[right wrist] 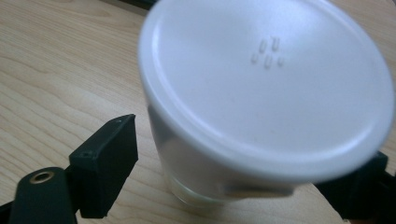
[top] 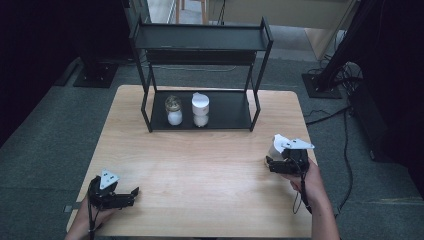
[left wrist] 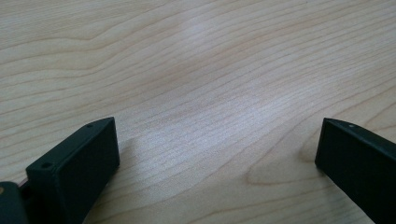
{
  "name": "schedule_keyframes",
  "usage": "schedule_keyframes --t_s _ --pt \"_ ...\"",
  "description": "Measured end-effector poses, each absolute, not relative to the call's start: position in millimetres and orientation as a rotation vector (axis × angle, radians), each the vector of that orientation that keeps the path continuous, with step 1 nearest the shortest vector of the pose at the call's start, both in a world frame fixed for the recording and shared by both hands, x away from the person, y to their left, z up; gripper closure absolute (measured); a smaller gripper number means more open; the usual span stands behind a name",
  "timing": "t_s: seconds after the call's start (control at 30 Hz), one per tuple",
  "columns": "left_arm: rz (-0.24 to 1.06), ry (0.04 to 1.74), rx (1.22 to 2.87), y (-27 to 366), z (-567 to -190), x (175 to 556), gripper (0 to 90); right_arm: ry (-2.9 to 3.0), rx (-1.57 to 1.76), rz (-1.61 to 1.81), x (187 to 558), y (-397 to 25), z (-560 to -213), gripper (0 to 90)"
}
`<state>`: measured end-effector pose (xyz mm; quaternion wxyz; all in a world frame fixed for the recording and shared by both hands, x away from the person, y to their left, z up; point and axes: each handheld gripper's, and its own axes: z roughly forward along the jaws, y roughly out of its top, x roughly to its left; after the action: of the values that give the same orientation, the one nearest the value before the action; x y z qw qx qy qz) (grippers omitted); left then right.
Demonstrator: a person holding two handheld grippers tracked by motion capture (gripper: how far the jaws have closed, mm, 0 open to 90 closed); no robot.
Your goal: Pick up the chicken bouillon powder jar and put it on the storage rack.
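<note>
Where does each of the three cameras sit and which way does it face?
High view: above the person's side, facing forward and down on the table and black shelf; forearms and both grippers enter from below.
Left gripper view: rides the left gripper, facing bare tabletop between open jaws.
Right gripper view: rides the right gripper, facing a white-lidded jar between its jaws.
Shared: that jar also shows in the high view.

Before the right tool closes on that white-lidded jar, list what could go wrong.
1. The white-lidded jar sits between the right tool's open jaws with a gap at the near one; uneven closing might tip it.
2. It stands near the table edge; a nudge may push it off.
3. The lid overhangs the jaws; lifting could catch it.
</note>
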<state>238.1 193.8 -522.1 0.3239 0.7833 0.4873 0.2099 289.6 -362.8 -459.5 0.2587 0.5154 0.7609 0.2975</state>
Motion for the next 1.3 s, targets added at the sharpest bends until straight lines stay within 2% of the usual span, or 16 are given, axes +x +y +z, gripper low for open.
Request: schedule_keyframes --t_s 0.3,0.6,1.3 --pt "0.55 1.277 2.055 194 -522 238 0.0 2.044 1.405 0.825 294 -363 -452 19.4" --pt "0.551 1.277 2.056 194 -522 238 0.0 2.037 1.425 0.836 294 -365 -450 28.3" --pt "0.55 1.277 2.055 194 -522 238 0.0 2.068 1.431 0.849 293 -354 -446 30.5"
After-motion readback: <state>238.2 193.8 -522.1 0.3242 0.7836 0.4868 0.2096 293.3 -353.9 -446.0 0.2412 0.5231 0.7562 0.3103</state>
